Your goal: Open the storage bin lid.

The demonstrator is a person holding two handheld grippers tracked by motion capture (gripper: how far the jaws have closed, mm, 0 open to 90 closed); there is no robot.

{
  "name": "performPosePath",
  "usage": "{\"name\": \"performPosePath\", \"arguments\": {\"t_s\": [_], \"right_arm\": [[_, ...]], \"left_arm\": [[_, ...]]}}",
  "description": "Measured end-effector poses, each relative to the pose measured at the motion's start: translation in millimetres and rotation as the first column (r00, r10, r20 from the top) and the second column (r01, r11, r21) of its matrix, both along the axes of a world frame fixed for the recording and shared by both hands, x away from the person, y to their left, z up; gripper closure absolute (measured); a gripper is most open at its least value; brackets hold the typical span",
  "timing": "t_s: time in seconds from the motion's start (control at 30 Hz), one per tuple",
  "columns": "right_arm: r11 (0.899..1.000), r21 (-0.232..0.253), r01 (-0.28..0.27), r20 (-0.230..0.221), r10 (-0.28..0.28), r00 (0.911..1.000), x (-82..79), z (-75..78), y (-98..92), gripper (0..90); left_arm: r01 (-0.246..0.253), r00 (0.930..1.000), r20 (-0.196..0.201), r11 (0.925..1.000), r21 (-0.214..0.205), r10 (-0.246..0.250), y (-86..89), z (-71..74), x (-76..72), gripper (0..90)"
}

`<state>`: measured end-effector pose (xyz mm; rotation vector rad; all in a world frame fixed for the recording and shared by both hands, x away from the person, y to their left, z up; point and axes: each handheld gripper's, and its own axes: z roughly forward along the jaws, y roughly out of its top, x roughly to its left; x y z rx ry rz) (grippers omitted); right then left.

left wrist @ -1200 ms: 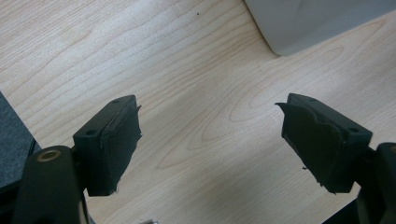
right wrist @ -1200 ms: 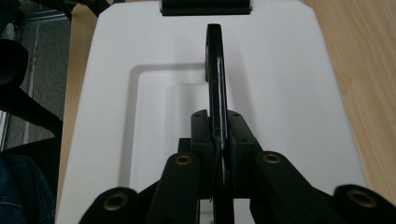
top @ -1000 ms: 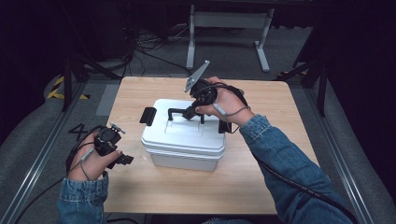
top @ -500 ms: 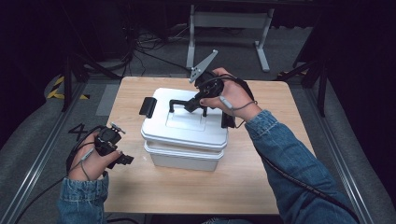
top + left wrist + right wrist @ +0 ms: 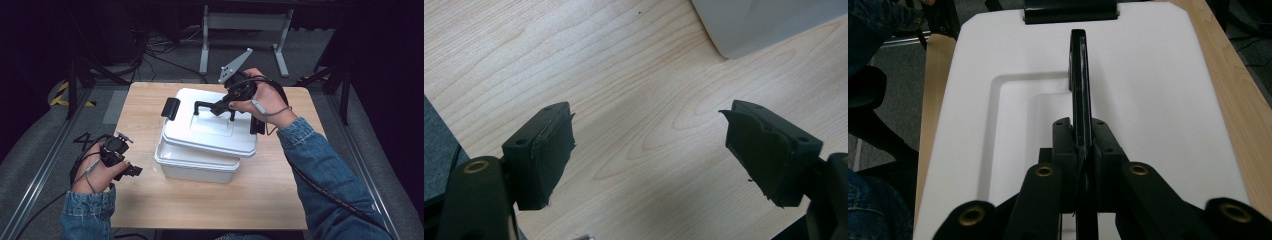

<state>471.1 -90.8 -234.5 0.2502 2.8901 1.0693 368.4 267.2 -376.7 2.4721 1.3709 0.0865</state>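
1. Two tools in play, one per hand. Nearest the person, the left tool [image 5: 131, 169] sits low at the front-left of the wooden surface [image 5: 280, 195], held in the left hand [image 5: 95, 170]. Its jaws stand wide apart with nothing between them, just bare wood grain under them in the left gripper view [image 5: 649, 135].
2. Just beside that tool is the white box [image 5: 197, 167], roughly mid-surface. A corner of it pokes into the top of the left gripper view too.
3. On top of the box, the white lid [image 5: 212, 137] is skewed and tilted, so it's not seated square on the box rim. It has black latches, one at the far-left edge [image 5: 170, 108] and one on the right side [image 5: 256, 126].
4. Further back, the right tool [image 5: 218, 108] is clamped on the lid's black handle [image 5: 202, 105]. In the right gripper view the jaws are pinched tight on the handle bar [image 5: 1078, 75], which runs straight away from the camera.
5. The right hand [image 5: 262, 100] grips that tool above the lid, denim sleeve [image 5: 320, 170] trailing back toward the person.
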Motion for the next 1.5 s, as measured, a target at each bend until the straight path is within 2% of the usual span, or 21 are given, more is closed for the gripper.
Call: {"name": "performPosePath", "arguments": {"t_s": [0.13,0.33,0.83,1.13,1.23,1.5], "right_arm": [[1.0,0.002,0.026,0.001,-0.026,0.9997,1.1,4.0,-16.5,84.5],[0.998,-0.006,0.057,0.007,-0.057,0.9983,3.4,8.1,-36.4,84.5],[0.99,-0.004,0.138,0.002,-0.138,0.9904,10.4,8.8,-80.4,84.5],[0.98,0.001,0.198,-0.011,-0.198,0.9802,15.7,3.5,-110.6,84.5],[0.975,0.006,0.222,-0.011,-0.222,0.9751,17.1,2.9,-120.7,84.4],[0.96,0.02,0.28,-0.016,-0.28,0.9598,22.8,-4.7,-149.7,84.5]], "left_arm": [[0.006,1.0,0.004,0.9999,0.011,-0.006,-0.5,-0.3,0.7,20.2],[-0.001,1.0,-0.008,1.0,0.002,0.001,-2.1,-1.3,0.7,20.2],[0.001,0.9999,-0.013,1.0,0.006,-0.001,-3.2,-2.3,0.8,19.9],[0.022,0.9997,-0.012,0.9992,0.032,-0.022,-3.4,-2.6,2.5,19.5],[0.006,0.9997,-0.025,0.9999,0.01,-0.006,-3.7,-3.4,1.6,19.3],[0.004,0.9997,-0.025,0.9999,0.009,-0.004,-1.6,-3.3,1.1,19.1]]}}
